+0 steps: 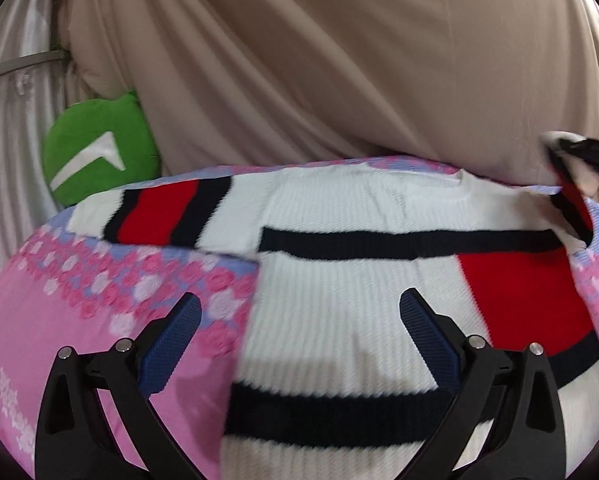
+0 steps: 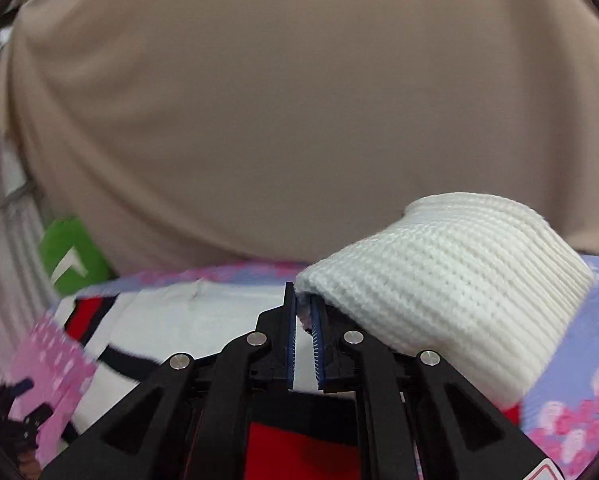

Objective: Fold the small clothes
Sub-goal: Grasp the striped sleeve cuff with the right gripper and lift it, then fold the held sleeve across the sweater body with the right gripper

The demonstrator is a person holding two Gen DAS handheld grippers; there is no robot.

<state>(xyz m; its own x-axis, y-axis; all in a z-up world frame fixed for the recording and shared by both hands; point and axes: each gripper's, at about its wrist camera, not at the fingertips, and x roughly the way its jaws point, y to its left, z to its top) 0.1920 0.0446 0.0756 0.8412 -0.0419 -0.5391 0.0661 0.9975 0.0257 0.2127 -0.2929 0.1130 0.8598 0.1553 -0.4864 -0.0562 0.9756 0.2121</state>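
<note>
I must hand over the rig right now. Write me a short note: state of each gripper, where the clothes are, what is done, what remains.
Left gripper: open, empty, over the body of the white knit sweater.
Right gripper: jaws shut on the white ribbed cuff of one sleeve, lifted off the cover.
The sweater lies spread on the pink flowered cover; its other sleeve is stretched out flat.
Done: one sleeve gripped.
Left: fold both sleeves in, then likely fold the body.
</note>
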